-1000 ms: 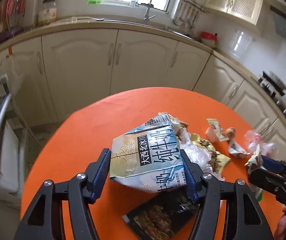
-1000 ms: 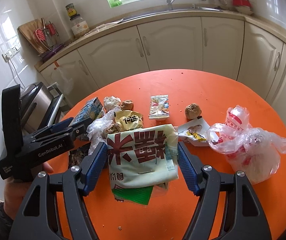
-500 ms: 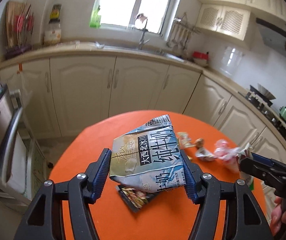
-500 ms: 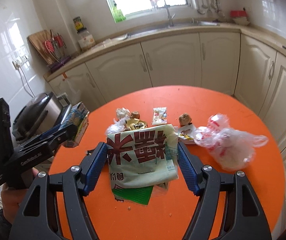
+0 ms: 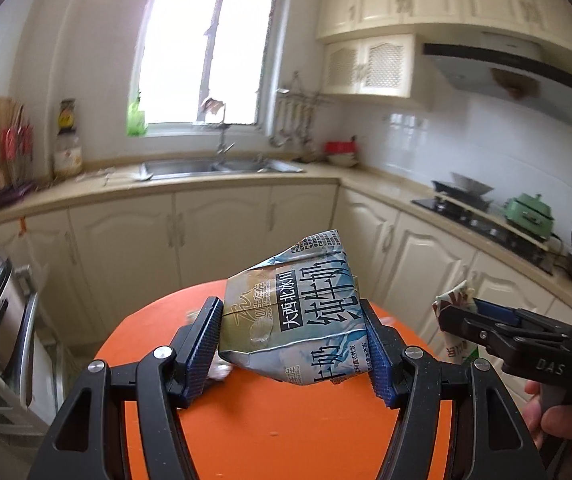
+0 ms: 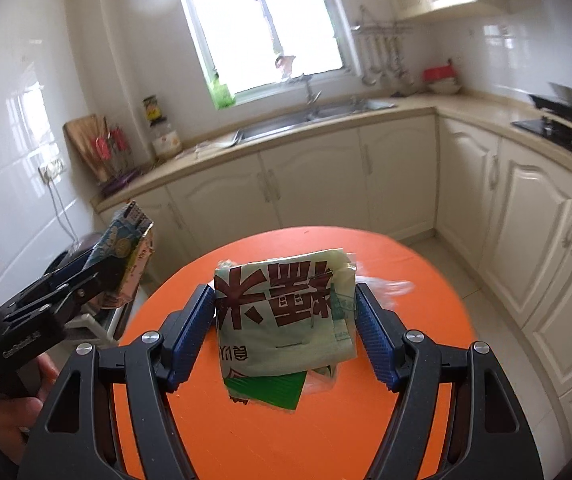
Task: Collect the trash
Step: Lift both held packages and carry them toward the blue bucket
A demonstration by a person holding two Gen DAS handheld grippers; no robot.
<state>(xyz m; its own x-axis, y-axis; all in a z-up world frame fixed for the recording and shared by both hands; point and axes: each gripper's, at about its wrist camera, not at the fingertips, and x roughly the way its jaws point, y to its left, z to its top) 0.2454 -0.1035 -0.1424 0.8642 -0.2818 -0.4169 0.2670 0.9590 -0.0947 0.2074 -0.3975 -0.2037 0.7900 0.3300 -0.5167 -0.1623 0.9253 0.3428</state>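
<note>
Left claw [image 5: 291,346] clamps crushed carton [image 5: 293,320], right claw [image 6: 286,336] clamps bag [image 6: 284,320], above desk [image 6: 425,280]. Risk: limp bag slipping out mid-carry.

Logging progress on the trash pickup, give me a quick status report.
Left gripper shut on milk carton. Right gripper shut on green bag. Both held above orange table. Nothing in the way.

The milk carton [image 5: 293,320] sits between the left gripper [image 5: 291,344] fingers, above the round tabletop [image 5: 266,432]. The snack bag [image 6: 284,316] sits between the right gripper [image 6: 284,336] fingers, to the carton's right. Behind the tabletop run cabinets [image 6: 309,192], with the sink [image 5: 214,166] under the window [image 5: 202,48]; the stove [image 5: 473,208] lies right.
</note>
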